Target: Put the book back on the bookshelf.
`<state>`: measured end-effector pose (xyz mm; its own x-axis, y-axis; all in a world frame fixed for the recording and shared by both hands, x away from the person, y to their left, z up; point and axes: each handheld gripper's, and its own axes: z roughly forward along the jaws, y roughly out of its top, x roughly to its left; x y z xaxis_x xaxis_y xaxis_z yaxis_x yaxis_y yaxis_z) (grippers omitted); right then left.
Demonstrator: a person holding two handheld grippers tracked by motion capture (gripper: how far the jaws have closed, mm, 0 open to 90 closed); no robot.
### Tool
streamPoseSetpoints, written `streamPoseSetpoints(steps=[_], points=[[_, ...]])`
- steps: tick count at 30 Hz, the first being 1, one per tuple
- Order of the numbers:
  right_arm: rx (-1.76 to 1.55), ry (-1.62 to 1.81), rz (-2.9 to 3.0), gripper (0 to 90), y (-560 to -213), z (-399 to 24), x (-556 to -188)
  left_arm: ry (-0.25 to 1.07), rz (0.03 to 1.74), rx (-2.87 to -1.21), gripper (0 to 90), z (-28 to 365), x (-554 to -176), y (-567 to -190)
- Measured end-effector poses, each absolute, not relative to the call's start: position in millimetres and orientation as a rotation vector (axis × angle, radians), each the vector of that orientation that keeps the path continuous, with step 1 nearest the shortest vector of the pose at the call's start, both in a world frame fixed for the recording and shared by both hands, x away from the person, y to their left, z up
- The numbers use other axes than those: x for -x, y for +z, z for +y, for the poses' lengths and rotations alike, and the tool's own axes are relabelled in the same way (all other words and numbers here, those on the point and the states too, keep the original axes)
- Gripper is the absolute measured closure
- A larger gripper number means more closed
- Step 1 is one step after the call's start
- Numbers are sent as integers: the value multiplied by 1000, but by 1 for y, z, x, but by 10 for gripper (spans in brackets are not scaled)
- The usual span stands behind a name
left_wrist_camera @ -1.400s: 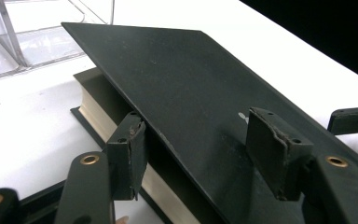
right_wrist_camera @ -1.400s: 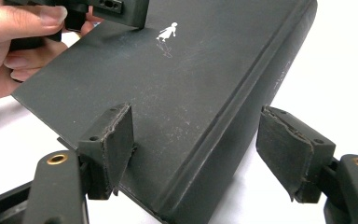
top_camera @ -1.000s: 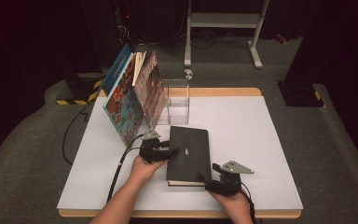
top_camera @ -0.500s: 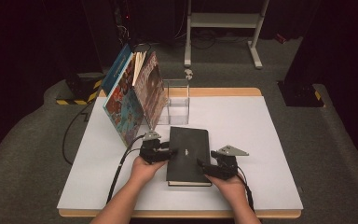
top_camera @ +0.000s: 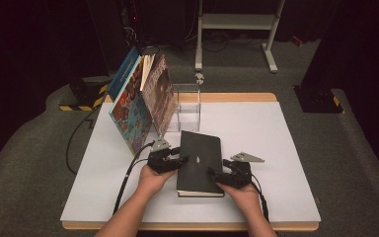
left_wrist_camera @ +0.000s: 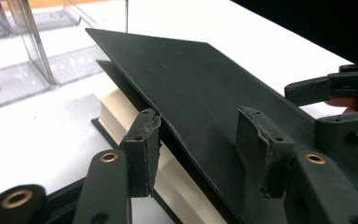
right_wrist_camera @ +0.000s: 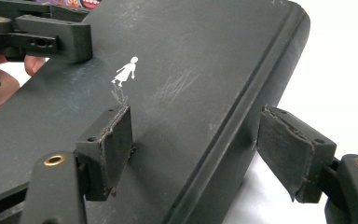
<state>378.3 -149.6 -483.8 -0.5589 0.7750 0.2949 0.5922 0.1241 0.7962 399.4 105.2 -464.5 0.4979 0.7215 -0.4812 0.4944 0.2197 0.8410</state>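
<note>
Black book (top_camera: 200,163) lies flat on the white table (top_camera: 276,128) in the high view; my right gripper (top_camera: 222,176) has slid in against its spine side. Left gripper view: my left gripper (left_wrist_camera: 198,151), jaws just closing, straddles the lifted cover without clamping it. Right gripper view: jaws gape across the spine, unpinched.

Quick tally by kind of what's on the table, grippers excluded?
Black book, lying flat: 1
Picture books, leaning upright: 3, as far as the high view shows
Clear plastic stand: 1
Total: 5
</note>
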Motion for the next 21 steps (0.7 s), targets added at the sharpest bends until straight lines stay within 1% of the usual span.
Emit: streamPoseSetpoints(steps=[10, 17, 21], points=[[-1379, 1415, 2192, 261, -486, -149, -377, 152, 1198, -1419, 495, 105, -407, -467], [-1386, 1403, 2188, 262, -486, -149, -376, 167, 1190, -1406, 449, 101, -409, -471], [-1378, 1415, 2173, 278, -484, -149, -373, 173, 1156, -1382, 448, 100, -407, -467]])
